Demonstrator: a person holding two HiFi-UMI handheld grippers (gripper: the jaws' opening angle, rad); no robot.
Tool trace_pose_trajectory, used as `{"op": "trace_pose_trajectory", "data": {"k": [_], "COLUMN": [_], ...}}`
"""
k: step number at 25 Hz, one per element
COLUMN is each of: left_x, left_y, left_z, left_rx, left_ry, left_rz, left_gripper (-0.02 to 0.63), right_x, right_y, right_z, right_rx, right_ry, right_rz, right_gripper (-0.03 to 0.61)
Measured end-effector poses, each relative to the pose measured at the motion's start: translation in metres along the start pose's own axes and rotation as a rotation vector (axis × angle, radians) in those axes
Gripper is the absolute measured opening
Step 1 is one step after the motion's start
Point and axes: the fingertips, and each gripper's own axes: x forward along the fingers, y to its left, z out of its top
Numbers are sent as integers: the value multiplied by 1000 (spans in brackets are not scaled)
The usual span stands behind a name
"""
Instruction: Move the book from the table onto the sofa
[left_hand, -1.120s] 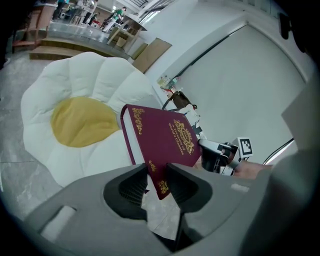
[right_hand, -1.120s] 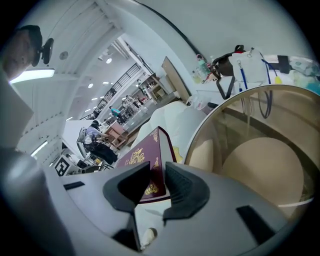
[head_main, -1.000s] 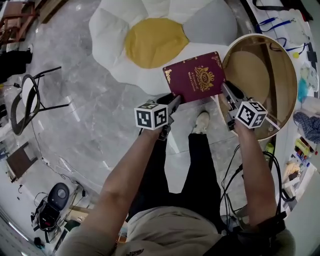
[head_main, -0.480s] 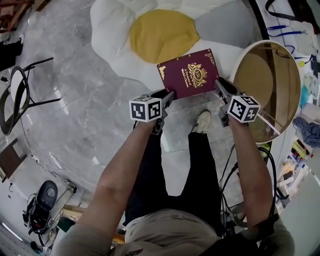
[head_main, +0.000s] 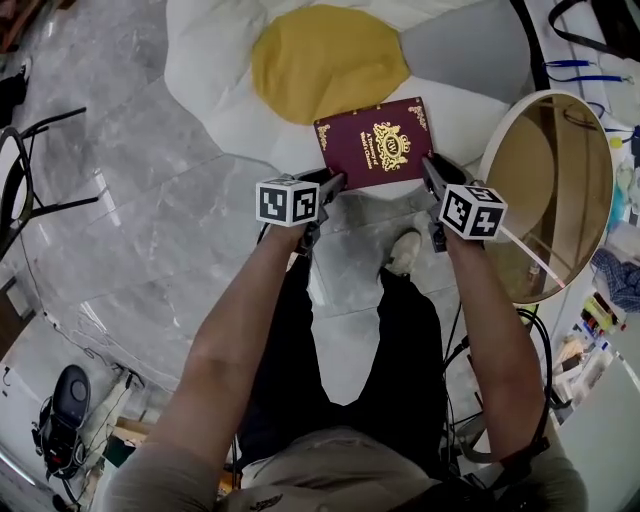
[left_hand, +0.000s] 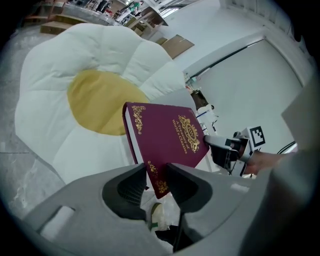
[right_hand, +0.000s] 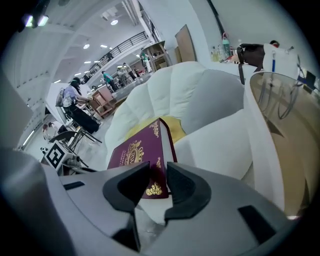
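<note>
A maroon book (head_main: 378, 143) with gold ornament is held flat between both grippers, over the near white petals of the flower-shaped sofa (head_main: 215, 70). My left gripper (head_main: 335, 183) is shut on the book's near left corner, and the left gripper view shows the cover (left_hand: 167, 142) clamped between the jaws of that gripper (left_hand: 156, 182). My right gripper (head_main: 428, 170) is shut on the near right corner. The right gripper view shows the book (right_hand: 137, 147) pinched by this gripper (right_hand: 156, 187), with the sofa's yellow centre (right_hand: 175, 125) behind. Whether the book touches the cushion I cannot tell.
A round table (head_main: 500, 150) with a wooden top and white rim stands close on the right. A black chair frame (head_main: 20, 190) is at the far left on the grey marble floor. The person's shoe (head_main: 403, 250) is below the book. Cluttered items lie along the right edge.
Both grippers have carried the book down and farther over the sofa's near petals. The round table has dropped away to the right, and the grip on both corners is unchanged.
</note>
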Motion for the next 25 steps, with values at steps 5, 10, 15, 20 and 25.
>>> {"op": "trace_pose_trajectory", "data": {"k": [5,10,15,20,25], "left_x": [40,64,56,23,-20], "left_y": [27,44,53,41,4], "left_z": [-5,-11,-6,-5,-4], "left_rx": [14,51,89,105,188], "left_ry": [9,37,24,14,59], "left_rz": [-10,9,93,151,152], "left_gripper": [117,118,126,130,130], "right_x": [32,49,37,6,-37], "right_y": [-27,-38,-38,-21,4], "right_z": [-24,-43,-47,-49,-39], "right_rx": [27,-9,-9,-3,20], "right_ry": [27,54,45,63,66], "right_rz": [-69,-115,-136,-104,-51], "right_gripper": [107,143,143,140,86]}}
